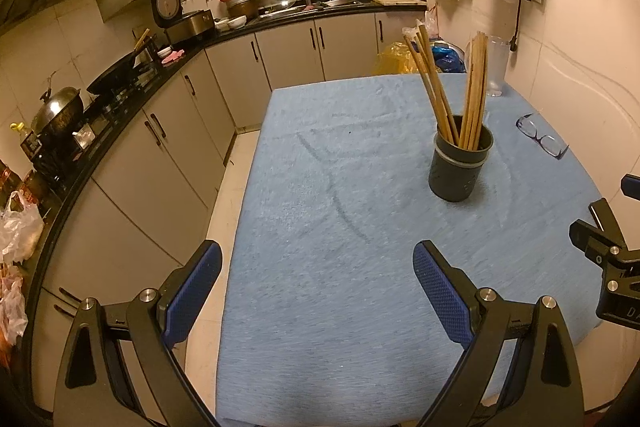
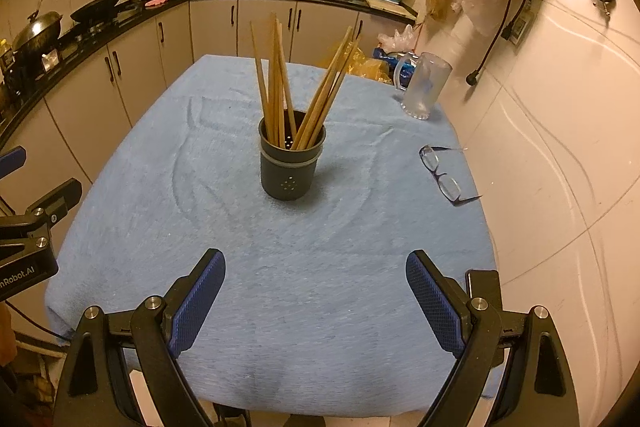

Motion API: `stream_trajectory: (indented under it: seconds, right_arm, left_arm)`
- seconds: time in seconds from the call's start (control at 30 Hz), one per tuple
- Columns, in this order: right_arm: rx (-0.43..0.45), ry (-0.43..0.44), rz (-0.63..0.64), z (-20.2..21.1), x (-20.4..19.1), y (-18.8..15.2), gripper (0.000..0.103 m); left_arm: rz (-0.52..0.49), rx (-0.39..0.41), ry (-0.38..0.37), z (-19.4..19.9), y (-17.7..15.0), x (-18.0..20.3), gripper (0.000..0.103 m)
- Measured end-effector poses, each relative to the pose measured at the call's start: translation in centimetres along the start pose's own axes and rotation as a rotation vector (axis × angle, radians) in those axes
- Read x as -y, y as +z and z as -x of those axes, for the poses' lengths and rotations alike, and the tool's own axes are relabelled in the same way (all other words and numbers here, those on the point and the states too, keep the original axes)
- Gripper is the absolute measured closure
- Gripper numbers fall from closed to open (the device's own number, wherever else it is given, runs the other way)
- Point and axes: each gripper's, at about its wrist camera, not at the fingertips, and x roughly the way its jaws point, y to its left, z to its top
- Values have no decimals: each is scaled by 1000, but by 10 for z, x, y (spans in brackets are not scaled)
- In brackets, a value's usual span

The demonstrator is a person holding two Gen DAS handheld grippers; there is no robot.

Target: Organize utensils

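Observation:
A dark round utensil holder (image 1: 460, 167) (image 2: 291, 167) stands upright on the blue cloth-covered table (image 1: 320, 227) (image 2: 240, 235). Several wooden chopsticks (image 1: 444, 87) (image 2: 280, 79) stand in it, fanned into two bunches. My left gripper (image 1: 318, 267) is open over the near left part of the table, empty, with the holder ahead to its right. My right gripper (image 2: 316, 275) is open and empty too, the holder straight ahead of it. Each gripper's body shows at the edge of the other's view.
A pair of glasses (image 1: 542, 137) (image 2: 444, 175) lies right of the holder. A clear plastic mug (image 2: 424, 85) (image 1: 498, 67) stands at the far right corner by the wall. Kitchen cabinets and a worktop with pans (image 1: 112, 79) run along the left and back.

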Motion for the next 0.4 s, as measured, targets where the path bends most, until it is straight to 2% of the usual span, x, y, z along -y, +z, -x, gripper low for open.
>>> stream_trajectory:
  seconds: [0.27, 0.33, 0.4]
  right_arm:
    - [-28, 2, -7, -12, -4, 0, 9]
    - [-64, 21, -46, -24, 4, -5, 8]
    - [-103, 30, -112, -42, 22, -13, 8]
  left_arm:
    - [30, -26, -16, -15, -2, -6, 7]
    - [57, -55, -35, -33, -7, -10, 7]
    - [84, -164, -52, -68, -17, -15, 7]
